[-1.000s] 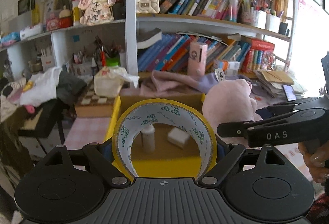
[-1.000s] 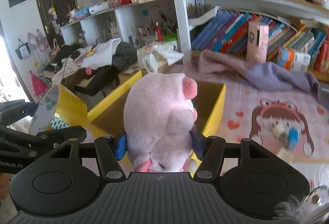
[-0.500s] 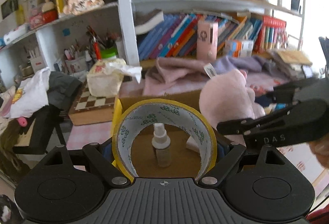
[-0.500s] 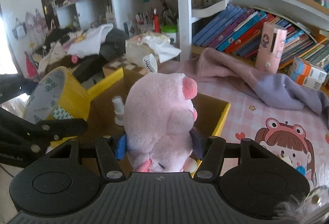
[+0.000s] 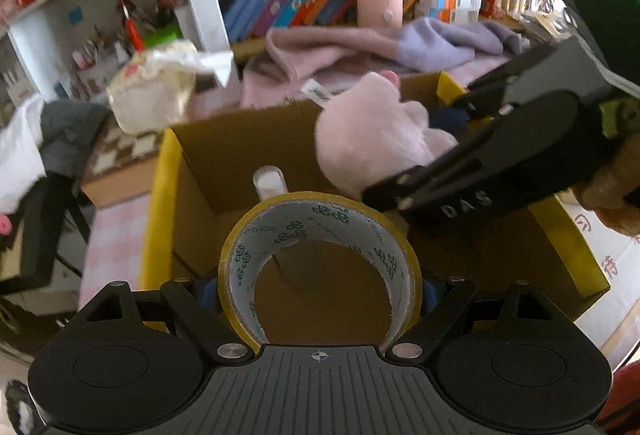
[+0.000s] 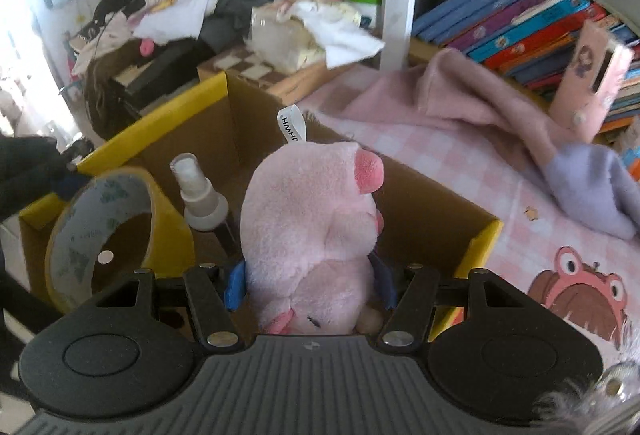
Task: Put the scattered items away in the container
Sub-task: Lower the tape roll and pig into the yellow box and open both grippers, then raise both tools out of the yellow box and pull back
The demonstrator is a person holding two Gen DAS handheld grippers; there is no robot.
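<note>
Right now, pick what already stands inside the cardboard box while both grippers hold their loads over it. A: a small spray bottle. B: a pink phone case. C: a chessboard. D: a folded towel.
A: the small spray bottle stands upright inside the cardboard box, between the tape roll in the left gripper and the pink plush toy in the right gripper.

My table (image 6: 460,171), under its pink checked cloth, is carrying the box (image 6: 486,235), a crumpled blanket (image 6: 460,115) and a chessboard (image 6: 248,65) behind it.
</note>
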